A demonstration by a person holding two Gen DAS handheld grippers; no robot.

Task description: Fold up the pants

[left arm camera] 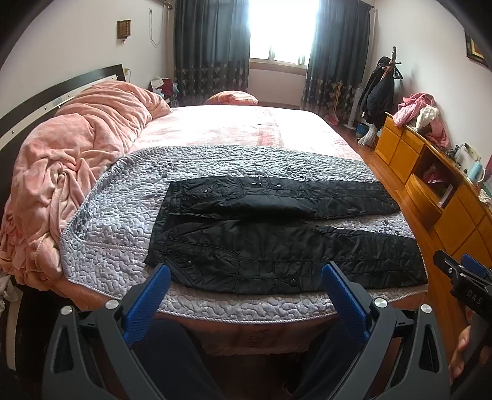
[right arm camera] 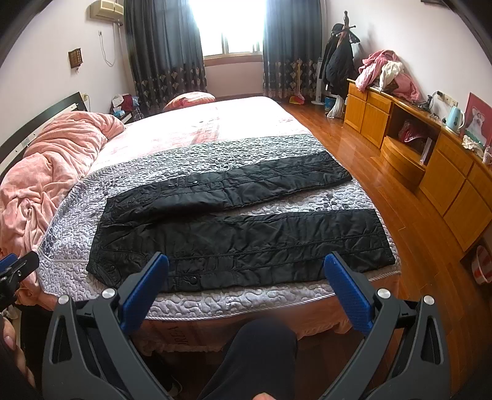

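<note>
Two black pants (left arm camera: 276,240) legs are spread flat on a grey quilted bed (left arm camera: 123,215) cover, both grippers' jaws held spread wide.

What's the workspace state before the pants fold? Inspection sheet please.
Surface: grey quilted cover across the bed's foot end.
Job's things: black pants flat, unfolded, legs apart, waist to the left.
Clutter: pink blanket heaped at the left.
Grippers: left gripper and right gripper open, empty, short of the pants.
Cables: cord on the far wall.
Surroundings: wooden cabinets, coat stand, curtained window.
</note>
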